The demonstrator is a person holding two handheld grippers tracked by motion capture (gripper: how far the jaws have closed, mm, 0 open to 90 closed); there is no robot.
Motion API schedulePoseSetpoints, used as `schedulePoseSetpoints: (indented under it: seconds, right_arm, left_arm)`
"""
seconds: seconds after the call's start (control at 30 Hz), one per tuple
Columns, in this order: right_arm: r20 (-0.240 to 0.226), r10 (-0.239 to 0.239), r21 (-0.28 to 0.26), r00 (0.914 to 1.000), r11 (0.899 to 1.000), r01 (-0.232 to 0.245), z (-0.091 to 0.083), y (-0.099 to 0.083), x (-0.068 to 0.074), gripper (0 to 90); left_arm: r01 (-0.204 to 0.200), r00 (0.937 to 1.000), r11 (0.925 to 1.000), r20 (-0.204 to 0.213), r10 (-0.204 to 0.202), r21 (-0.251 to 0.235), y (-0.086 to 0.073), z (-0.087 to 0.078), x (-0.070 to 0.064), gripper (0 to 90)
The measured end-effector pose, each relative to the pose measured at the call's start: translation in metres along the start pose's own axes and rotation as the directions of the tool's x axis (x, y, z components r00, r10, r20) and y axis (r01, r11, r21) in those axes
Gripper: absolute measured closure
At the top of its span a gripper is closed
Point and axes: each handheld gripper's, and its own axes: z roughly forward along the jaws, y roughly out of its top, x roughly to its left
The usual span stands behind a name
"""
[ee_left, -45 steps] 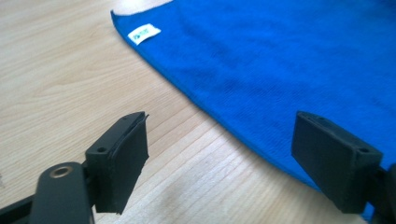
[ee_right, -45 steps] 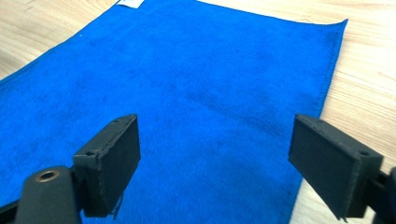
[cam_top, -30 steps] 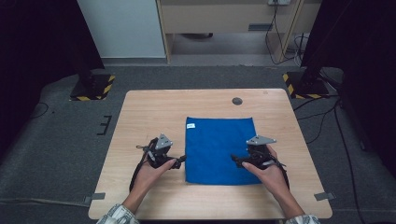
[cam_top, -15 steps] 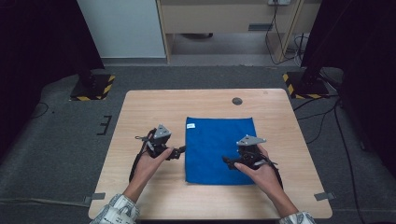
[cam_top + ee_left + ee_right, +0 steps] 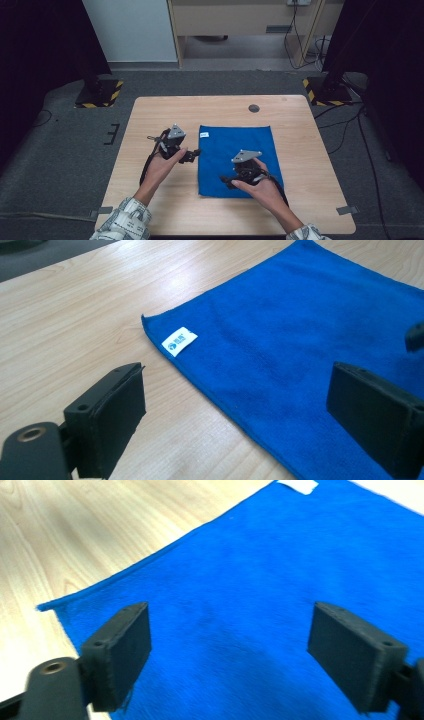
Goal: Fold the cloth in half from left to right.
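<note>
A blue cloth (image 5: 230, 150) lies flat on the wooden table (image 5: 150, 120), with a small white label (image 5: 204, 134) at its far left corner. My left gripper (image 5: 192, 155) is open just off the cloth's left edge; the left gripper view has the cloth (image 5: 280, 340), its label (image 5: 179, 341) and my open gripper (image 5: 250, 425) over that edge. My right gripper (image 5: 226, 180) hovers open over the cloth's near left part. In the right gripper view the cloth (image 5: 260, 580) spreads between the wide-apart jaws of the gripper (image 5: 245, 655), near its corner.
A dark round hole (image 5: 254, 108) sits in the table beyond the cloth. Stand bases with yellow-black stripes (image 5: 97, 95) (image 5: 325, 90) rest on the grey floor at both far corners. Bare wood surrounds the cloth.
My right gripper has moved left from the cloth's right side onto its near left part. My left gripper has shifted slightly forward, staying beside the left edge.
</note>
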Motion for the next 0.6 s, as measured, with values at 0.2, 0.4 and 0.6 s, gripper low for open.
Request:
schedulePoseSetpoints:
  seconds: [0.2,0.4,0.6]
  right_arm:
    - [-0.030,-0.024,0.014,0.9993,1.000,0.024,0.008,0.004,0.015,29.4]
    - [-0.052,-0.052,0.016,0.9973,0.998,0.053,0.010,0.005,0.027,37.5]
    - [-0.079,-0.079,0.015,0.9937,0.997,0.081,0.012,0.006,0.041,41.2]
  left_arm:
    - [0.012,0.9999,0.9999,-0.012,-0.012,-0.009,0.003,0.002,0.006,8.2]
    - [0.034,0.9990,0.9992,-0.027,-0.035,-0.023,0.003,0.001,0.013,8.3]
    - [0.030,0.9988,0.9994,-0.039,-0.031,-0.018,0.007,0.001,0.017,8.3]
